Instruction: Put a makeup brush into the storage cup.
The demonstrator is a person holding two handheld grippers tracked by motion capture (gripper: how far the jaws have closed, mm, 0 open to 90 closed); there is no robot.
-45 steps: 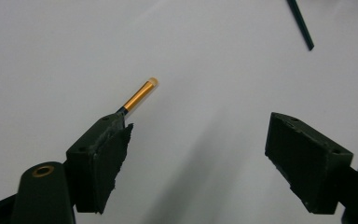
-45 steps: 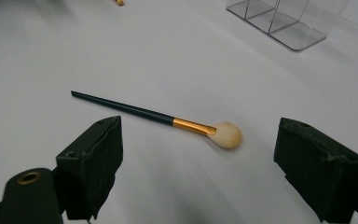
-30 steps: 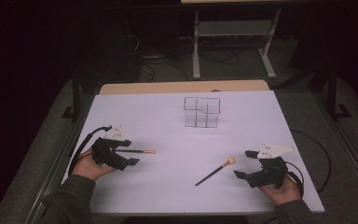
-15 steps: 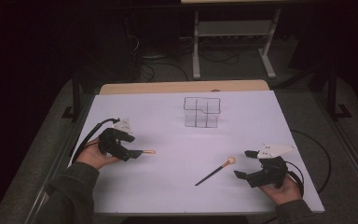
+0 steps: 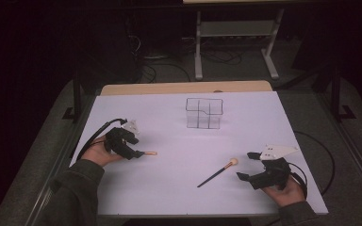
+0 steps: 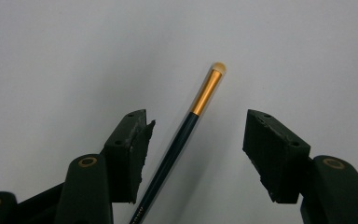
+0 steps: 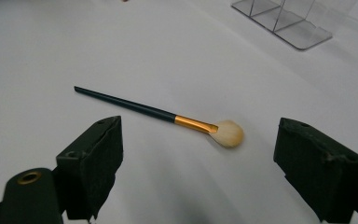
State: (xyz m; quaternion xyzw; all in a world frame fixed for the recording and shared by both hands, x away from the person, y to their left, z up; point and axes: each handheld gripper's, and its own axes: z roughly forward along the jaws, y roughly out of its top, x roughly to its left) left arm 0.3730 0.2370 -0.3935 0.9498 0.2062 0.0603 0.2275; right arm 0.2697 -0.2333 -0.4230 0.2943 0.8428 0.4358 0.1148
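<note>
A thin brush (image 6: pixel 200 100) with a dark handle, gold ferrule and small pale tip (image 5: pixel 149 153) lies on the white table (image 5: pixel 169 188). My left gripper (image 5: pixel 136 151) (image 6: pixel 196 126) straddles its handle. The jaws have just been closing and are still apart, neither pad pressing on the handle, which runs nearer the left pad (image 6: pixel 137 149). A larger brush (image 5: pixel 217 172) (image 7: pixel 158 113) with a fluffy pale head lies on the table in front of my right gripper (image 5: pixel 245 165) (image 7: pixel 200 127), which stands wide open and short of it.
A clear plastic organizer (image 5: pixel 204 113) (image 7: pixel 284 21) with several compartments stands at the table's far middle. A wooden strip (image 5: pixel 184 88) edges the far side. Cables trail from both grippers. Dark floor and a metal stand (image 5: pixel 235 37) lie beyond the table.
My left hand has shifted a little to the right and tipped down over the thin brush's handle, and its jaws stand narrower. The right hand and the larger brush have not moved.
</note>
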